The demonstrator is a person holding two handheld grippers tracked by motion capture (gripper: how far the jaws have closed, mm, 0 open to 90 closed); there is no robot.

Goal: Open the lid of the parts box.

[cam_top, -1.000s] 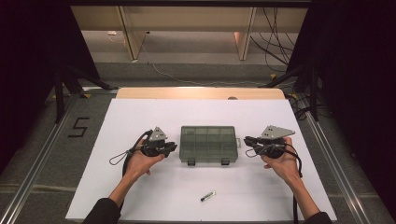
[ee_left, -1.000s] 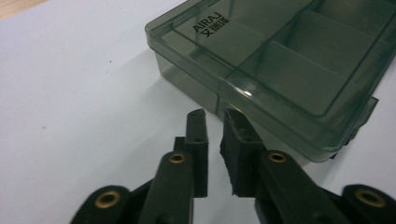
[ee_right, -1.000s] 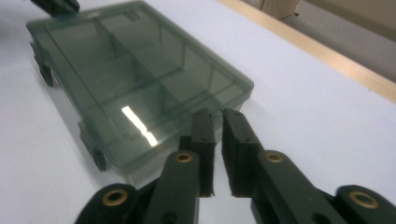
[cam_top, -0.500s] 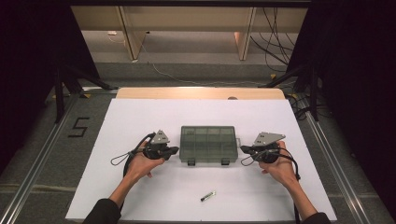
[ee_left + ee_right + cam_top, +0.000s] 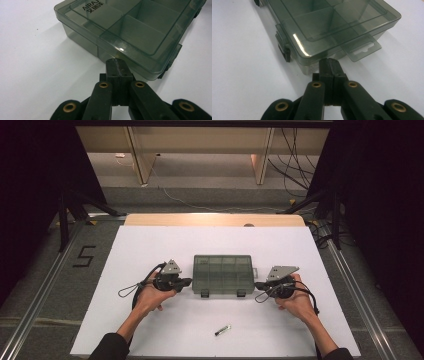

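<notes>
A smoky transparent compartment box [image 5: 222, 272] lies closed in the middle of the white table, its two latches facing the person. My left gripper [image 5: 189, 281] lies low at the box's left end, shut with nothing between its jaws. In the left gripper view the closed tips [image 5: 117, 61] sit right at the box [image 5: 140, 30] wall near a corner. My right gripper [image 5: 257, 284] is at the box's right end, also shut and empty. Its tips [image 5: 329, 61] stand just short of the box [image 5: 332, 22] wall, beside the hang tab [image 5: 362, 50].
A small dark and silver stick [image 5: 223, 330] lies on the white sheet [image 5: 125, 255] in front of the box, between the two forearms. A wooden strip [image 5: 215, 219] runs along the table's far edge. Metal rails flank the table on both sides.
The right gripper has sunk toward the table and drawn a little closer to the box's right end. The left gripper has barely shifted.
</notes>
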